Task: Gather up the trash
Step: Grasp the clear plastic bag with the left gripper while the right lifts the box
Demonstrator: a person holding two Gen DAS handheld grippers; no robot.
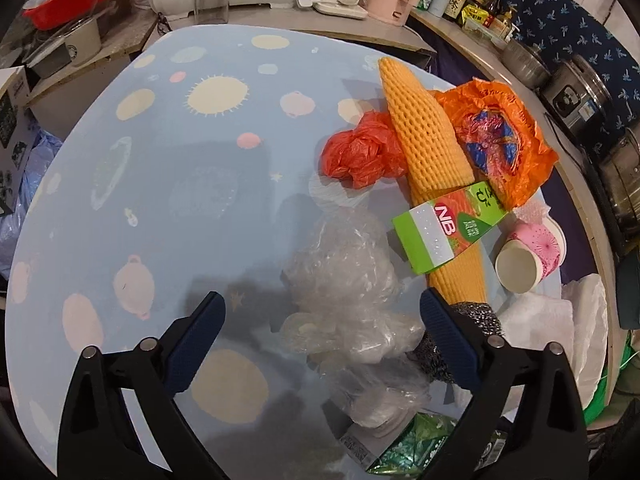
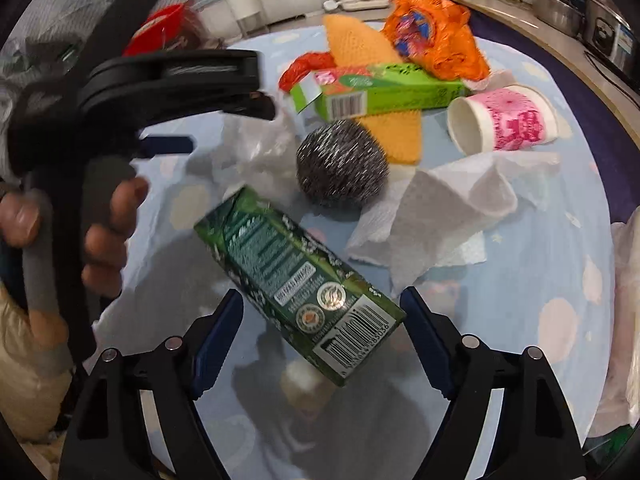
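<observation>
Trash is heaped on the right half of the table [image 1: 120, 208], toward its far and right edges. The dark green carton [image 2: 296, 280] lies flat near the near edge, its barcode end between the fingers of the right gripper [image 2: 322, 316]; the jaws stand wide and no pad is seen pressing on it, so it is judged not gripped. The left gripper [image 1: 322, 316] is open too, with crumpled clear film [image 1: 352, 300] loose between its fingers and the steel scourer [image 1: 476, 320] just behind its right finger. In the right wrist view the left gripper is seen blurred at the left, held by a hand [image 2: 100, 232].

Further out are found: paper towel [image 2: 432, 216] beside the scourer, a light green box [image 1: 444, 228] lying across a yellow foam net [image 1: 424, 140], a red bag [image 1: 360, 152] beside the net, an orange bag [image 1: 500, 136] at the far right.

Risks, judged: the carton lies skewed to the right jaws, so a close may pinch a corner and spin it out. The film is slippery and springy; a left close could catch only a fold, or snag the scourer with it. The box could be tipped off the net if the heap is nudged.

Containers: a pink paper cup [image 2: 504, 120] lies on its side near the right edge, mouth open, apparently empty. The orange bag holds a blue and red wrapper [image 1: 488, 140]. No bin is seen.
</observation>
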